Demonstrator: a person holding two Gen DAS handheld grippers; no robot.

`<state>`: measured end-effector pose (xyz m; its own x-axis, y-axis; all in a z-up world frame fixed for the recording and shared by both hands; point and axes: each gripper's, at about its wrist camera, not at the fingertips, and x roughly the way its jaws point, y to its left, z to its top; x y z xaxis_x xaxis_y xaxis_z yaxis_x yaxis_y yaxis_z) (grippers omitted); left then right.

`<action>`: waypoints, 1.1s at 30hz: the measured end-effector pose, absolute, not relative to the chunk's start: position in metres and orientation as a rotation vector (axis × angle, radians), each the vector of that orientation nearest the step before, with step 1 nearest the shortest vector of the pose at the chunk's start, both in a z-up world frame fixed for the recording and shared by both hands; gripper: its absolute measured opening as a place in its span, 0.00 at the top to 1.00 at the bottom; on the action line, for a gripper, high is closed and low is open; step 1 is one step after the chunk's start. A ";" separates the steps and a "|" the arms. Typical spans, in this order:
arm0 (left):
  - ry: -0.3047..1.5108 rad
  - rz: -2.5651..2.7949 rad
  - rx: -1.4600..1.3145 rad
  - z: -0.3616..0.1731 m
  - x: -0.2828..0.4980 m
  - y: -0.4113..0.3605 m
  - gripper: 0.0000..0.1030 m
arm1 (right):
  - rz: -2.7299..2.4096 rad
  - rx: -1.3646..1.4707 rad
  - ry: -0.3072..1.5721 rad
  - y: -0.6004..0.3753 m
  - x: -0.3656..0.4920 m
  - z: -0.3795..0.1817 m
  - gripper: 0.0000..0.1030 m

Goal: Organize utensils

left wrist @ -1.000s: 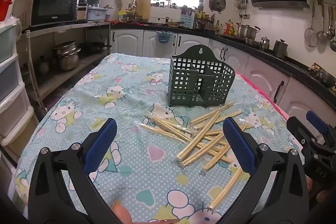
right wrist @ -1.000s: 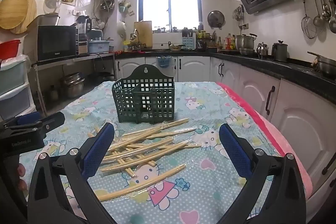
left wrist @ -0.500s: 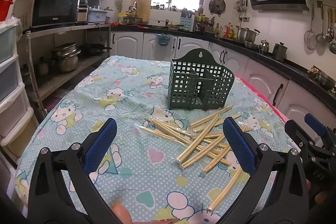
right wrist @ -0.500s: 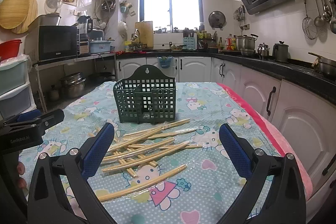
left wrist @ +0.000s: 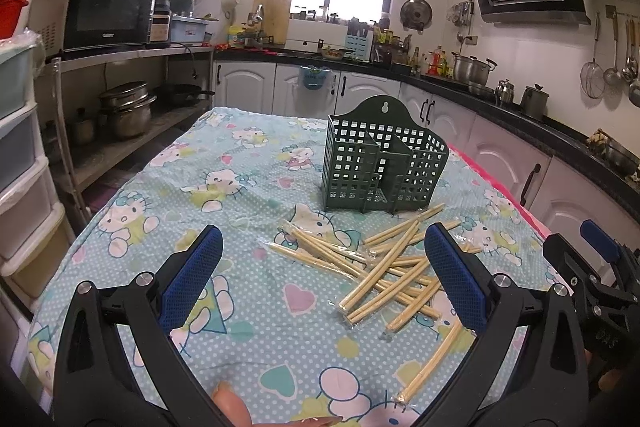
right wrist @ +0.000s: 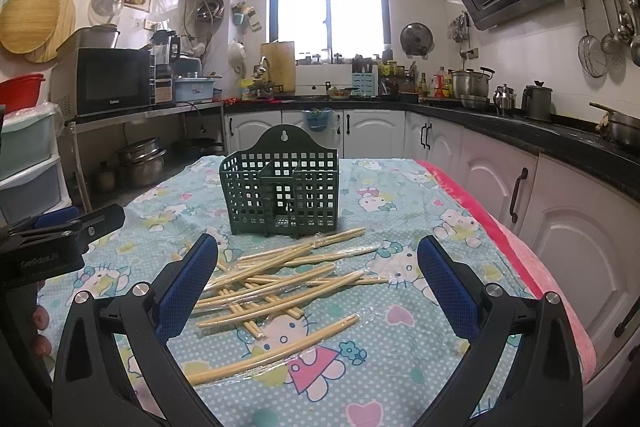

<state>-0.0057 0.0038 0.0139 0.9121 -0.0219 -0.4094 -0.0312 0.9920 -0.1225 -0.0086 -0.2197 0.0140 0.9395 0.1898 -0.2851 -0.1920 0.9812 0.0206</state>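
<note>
Both views have crept a little farther back and higher over the last second: the dark green perforated plastic utensil caddy [left wrist: 382, 163] sits slightly farther off than it did, and the heap of utensils reads a touch smaller. Nothing on the table has shifted. Judgement: this is still lining-up, no pick begun.

Left gripper [left wrist: 320, 275]: blue-padded tongs spread wide, nothing between them, hovering over the near left part of the table. Right gripper [right wrist: 318, 281]: likewise spread wide and empty, hovering over the near side of the heap.

Task's thing: pale bamboo chopsticks in clear plastic sleeves [right wrist: 280, 279], a loose criss-crossed pile lying flat on the pale blue cartoon-cat tablecloth [left wrist: 192, 187], just on the near side of the caddy, the farthest tips close to its base. One sleeved pair [right wrist: 276, 351] lies apart, nearest the right gripper, gently bowed. The sleeves crinkle and glint, so they will likely be slippery to pinch.

Caddy stands upright mid-table, divided into compartments, a hanging hole in its arched back wall. It looks empty, so all the sorting appears to remain.
</note>
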 end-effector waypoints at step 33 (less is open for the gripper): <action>0.577 -0.012 -0.321 -0.004 0.033 0.076 0.09 | 0.447 -0.118 0.468 -0.171 0.051 0.013 0.06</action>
<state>0.0326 0.0762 -0.0040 0.8392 -0.1010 -0.5344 -0.0780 0.9501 -0.3019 0.0514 -0.1715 0.0134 0.7980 0.3888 -0.4604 -0.4421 0.8969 -0.0088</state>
